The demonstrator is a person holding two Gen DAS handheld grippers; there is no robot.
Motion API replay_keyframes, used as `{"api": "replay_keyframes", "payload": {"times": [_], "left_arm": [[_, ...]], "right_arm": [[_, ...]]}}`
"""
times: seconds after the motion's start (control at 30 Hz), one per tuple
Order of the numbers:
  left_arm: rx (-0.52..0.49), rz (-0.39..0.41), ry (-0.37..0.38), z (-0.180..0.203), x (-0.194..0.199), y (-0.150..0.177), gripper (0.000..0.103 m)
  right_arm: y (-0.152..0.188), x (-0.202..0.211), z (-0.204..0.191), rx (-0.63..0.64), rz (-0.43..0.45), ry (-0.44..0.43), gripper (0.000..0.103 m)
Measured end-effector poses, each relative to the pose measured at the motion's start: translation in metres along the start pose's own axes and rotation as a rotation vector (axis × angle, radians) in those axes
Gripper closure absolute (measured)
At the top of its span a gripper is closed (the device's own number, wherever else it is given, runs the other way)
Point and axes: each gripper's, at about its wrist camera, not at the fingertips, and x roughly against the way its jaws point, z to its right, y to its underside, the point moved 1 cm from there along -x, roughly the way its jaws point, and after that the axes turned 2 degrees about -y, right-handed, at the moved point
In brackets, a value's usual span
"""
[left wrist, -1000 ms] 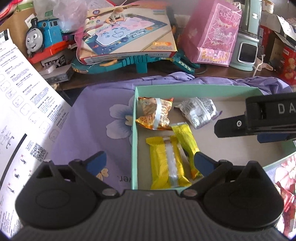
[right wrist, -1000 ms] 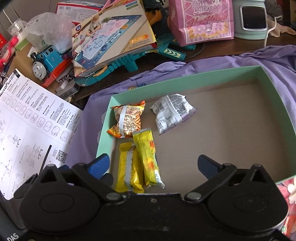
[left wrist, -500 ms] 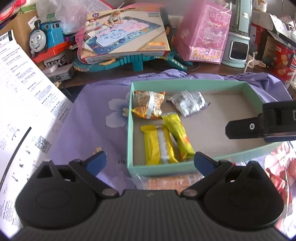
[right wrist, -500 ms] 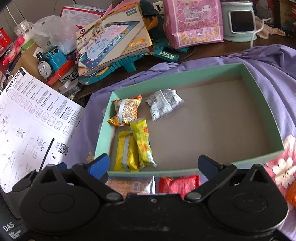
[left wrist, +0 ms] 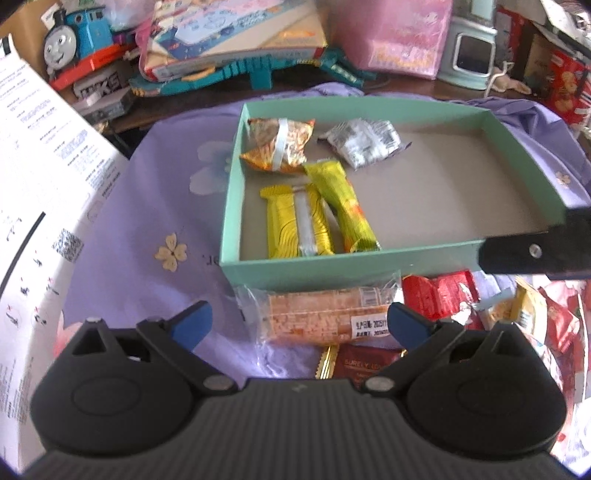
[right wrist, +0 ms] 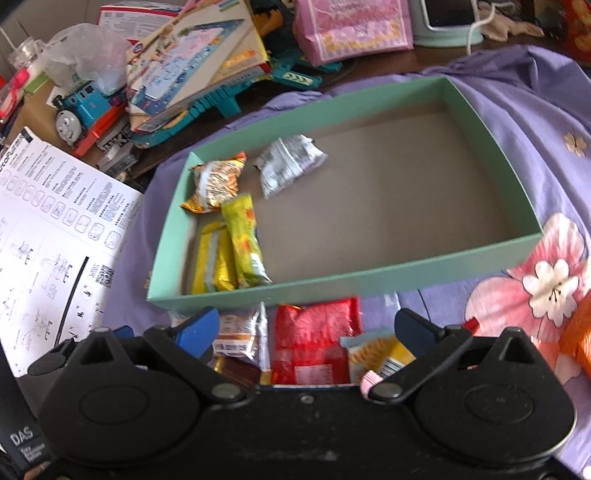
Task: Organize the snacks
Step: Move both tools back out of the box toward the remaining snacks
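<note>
Both our grippers hover with jaws spread wide and nothing between the pads: the left gripper hangs over a clear-wrapped orange wafer pack, and the right gripper, whose jaws have just been closing a little, hangs over a red packet lying outside the box.

We work on a lilac cloth printed with flowers, soft and slightly rumpled, spread over a dark tabletop. A shallow mint-green cardboard box with a plain brown floor sits on the cloth. At its left end lie four snacks: a crinkled orange foil bag, a silvery crumpled pouch, a yellow bar with a clear strip and a yellow-green bar just beside it. The rest of the floor is bare.

Loose snacks crowd the cloth along the box's near wall. A white printed instruction sheet lies to the left. Beyond the box, clutter lines the table: a blue toy train, a flat boxed toy and a pink gift bag.
</note>
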Motion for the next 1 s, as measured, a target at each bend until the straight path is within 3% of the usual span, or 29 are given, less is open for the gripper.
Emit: {"api": "replay_keyframes", "payload": {"times": [0.07,0.2,0.3,0.5,1.0], "left_arm": [[0.019,-0.020,-0.007,0.001,-0.008,-0.002,0.000],[0.055,-0.038,-0.040,0.002,-0.020,-0.008,0.000],[0.091,-0.052,-0.054,0.000,-0.028,-0.013,0.000],[0.102,-0.067,-0.068,0.002,-0.044,-0.013,0.000],[0.059,-0.055,0.007,-0.035,-0.031,0.017,0.000]], "right_arm": [[0.000,-0.004,0.003,0.004,-0.002,0.004,0.008],[-0.002,-0.016,0.009,-0.001,-0.012,0.012,0.025],[-0.002,-0.029,0.013,-0.010,-0.035,0.012,0.029],[0.000,-0.049,0.015,-0.020,-0.077,0.009,0.030],[0.015,-0.071,-0.009,0.009,-0.161,-0.058,0.030]]}}
